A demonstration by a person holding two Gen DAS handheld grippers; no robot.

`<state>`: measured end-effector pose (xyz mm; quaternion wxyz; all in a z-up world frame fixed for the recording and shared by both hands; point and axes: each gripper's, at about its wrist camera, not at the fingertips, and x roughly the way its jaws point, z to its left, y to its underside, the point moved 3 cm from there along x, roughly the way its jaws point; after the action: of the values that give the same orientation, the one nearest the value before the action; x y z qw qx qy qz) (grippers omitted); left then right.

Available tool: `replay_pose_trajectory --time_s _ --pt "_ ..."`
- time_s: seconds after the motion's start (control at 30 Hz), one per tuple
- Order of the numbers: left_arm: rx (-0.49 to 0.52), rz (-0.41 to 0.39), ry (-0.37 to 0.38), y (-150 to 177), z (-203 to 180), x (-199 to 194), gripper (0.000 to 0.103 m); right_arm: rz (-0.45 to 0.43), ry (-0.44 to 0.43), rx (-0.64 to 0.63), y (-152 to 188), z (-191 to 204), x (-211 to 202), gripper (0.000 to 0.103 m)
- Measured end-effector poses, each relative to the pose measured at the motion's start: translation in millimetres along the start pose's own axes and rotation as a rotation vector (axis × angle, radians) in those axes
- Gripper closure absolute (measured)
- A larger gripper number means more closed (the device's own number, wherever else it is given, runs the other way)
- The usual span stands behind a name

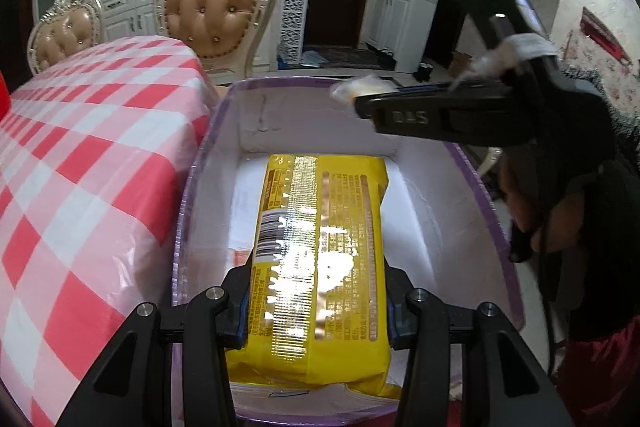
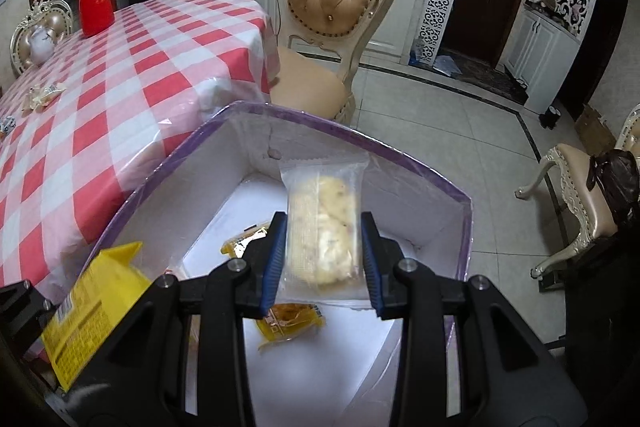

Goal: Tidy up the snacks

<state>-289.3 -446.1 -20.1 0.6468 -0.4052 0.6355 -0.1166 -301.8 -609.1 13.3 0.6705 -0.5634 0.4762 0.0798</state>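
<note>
My left gripper (image 1: 316, 311) is clamped on a large yellow snack pack (image 1: 320, 247), barcode side up, holding it lengthwise over the white floor of the purple-rimmed box (image 1: 224, 131) — low enough, I judge, to lay it flat along the box's middle. My right gripper (image 2: 325, 263) is closed on a clear-wrapped pastry (image 2: 324, 227), held upright above the same box, toward its far wall, likely waiting for room. Inside the box, two small yellow wrapped snacks (image 2: 290, 323) lie on the floor beneath the pastry. In the left view the right gripper hangs over the box's far right rim, well apart from the yellow pack, so neither blocks the other. Left of the box stands the table in its red-checked cloth (image 2: 120, 75), with a red jar (image 2: 94, 5) and more small snacks (image 2: 42, 95) on it. Beyond the box sits a tufted chair (image 2: 336, 7).
</note>
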Motion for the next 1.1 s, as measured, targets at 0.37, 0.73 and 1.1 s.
replay_pose_trajectory --time_s 0.37,0.73,1.1 --pt "-0.083 -0.203 -0.089 4 51 -68 0.024 -0.094 -0.044 0.012 -14 38 -34 0.039" --pt "-0.428 -0.337 -0.542 73 255 -195 0.024 -0.109 -0.549 -0.171 -4 245 -66 0.03" --pt "-1.059 -0.594 -0.848 180 466 -345 0.019 -0.093 -0.656 -0.197 -62 408 -14 0.022"
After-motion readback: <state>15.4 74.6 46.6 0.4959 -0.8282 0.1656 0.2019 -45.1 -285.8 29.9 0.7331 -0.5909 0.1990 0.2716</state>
